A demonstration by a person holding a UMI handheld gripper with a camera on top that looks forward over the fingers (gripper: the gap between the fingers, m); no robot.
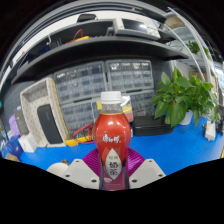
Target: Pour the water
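You've got the gripper [113, 172] clamped snug on a red-labelled bottle [112, 140], white cap, upright between the fingers, over the blue table [175, 145].

A blue worktop [150, 150] carried everything in view. A leafy green plant [182, 98] stood on it toward the right, with a dark base beneath the leaves. On the left side sat a tan box-like appliance with a dark front [42, 115], and small yellow and orange items [82, 139] lay near its foot, too small to identify.
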